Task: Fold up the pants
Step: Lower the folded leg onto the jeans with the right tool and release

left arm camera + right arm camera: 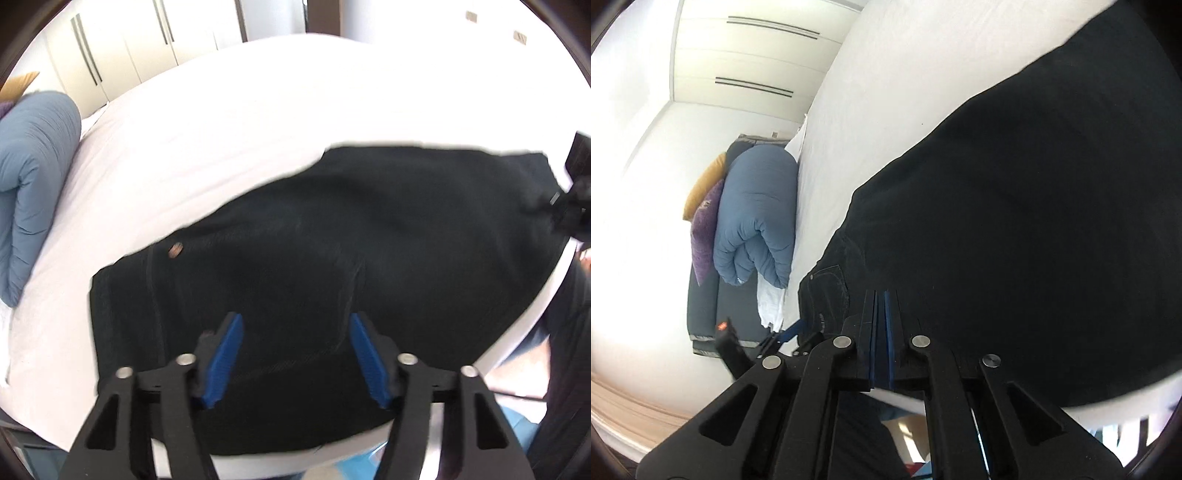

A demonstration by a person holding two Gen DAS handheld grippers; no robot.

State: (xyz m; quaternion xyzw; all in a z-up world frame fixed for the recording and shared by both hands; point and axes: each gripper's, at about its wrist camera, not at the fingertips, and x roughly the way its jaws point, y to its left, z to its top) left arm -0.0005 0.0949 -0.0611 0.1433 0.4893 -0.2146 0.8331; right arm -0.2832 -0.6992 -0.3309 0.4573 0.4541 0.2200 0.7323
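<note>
Left wrist view: black denim pants (332, 240) lie on the white bed (221, 110); left gripper (295, 356) fingers spread, empty; right gripper (882, 332) fingers pressed together, seemingly pinching a hem; next, carry it across.

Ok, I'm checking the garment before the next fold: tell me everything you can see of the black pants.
The black pants look like dark denim, with stitched seams, a copper rivet and a pocket. They lie spread on the white bed, reaching its near edge. The left gripper is above them, jaws apart and empty. The right gripper is shut; whether it pinches fabric is unclear.
</note>
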